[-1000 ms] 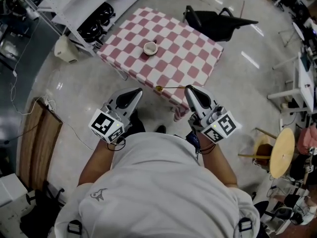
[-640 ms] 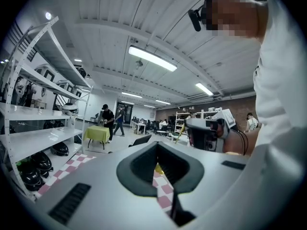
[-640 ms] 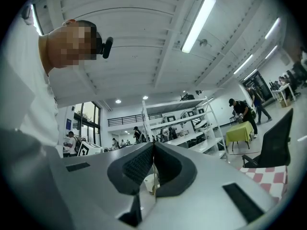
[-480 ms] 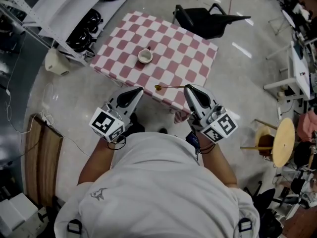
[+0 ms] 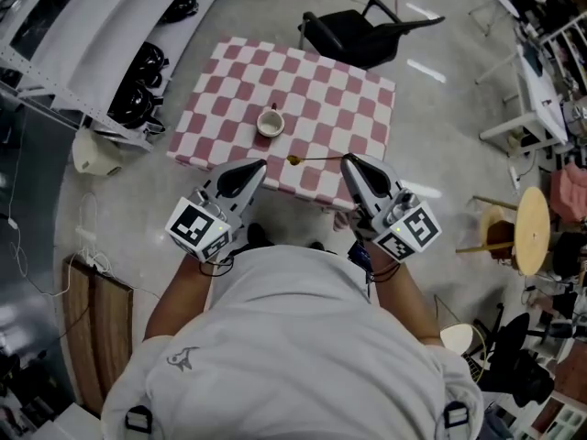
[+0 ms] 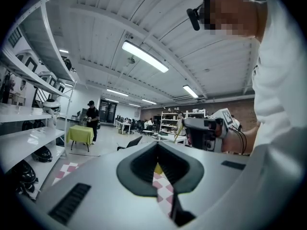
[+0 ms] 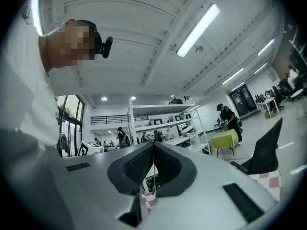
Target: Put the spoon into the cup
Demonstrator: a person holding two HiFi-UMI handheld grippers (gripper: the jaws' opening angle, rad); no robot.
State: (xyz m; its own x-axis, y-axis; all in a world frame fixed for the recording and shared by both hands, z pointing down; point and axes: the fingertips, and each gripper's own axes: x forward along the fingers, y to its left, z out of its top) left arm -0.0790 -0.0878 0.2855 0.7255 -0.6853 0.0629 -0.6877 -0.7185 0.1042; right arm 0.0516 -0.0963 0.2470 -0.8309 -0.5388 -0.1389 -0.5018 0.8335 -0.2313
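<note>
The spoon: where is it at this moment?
In the head view, the spoon is held by its handle in the right claw, above the near edge of the checkered table, short of the cup.

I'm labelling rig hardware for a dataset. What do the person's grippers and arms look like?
The left gripper and right gripper are light grey tapering shells with dark jaw pads. Each carries a cube with black-and-white square markers; black cables loop at the wrists. The person wears a white short-sleeved shirt.
</note>
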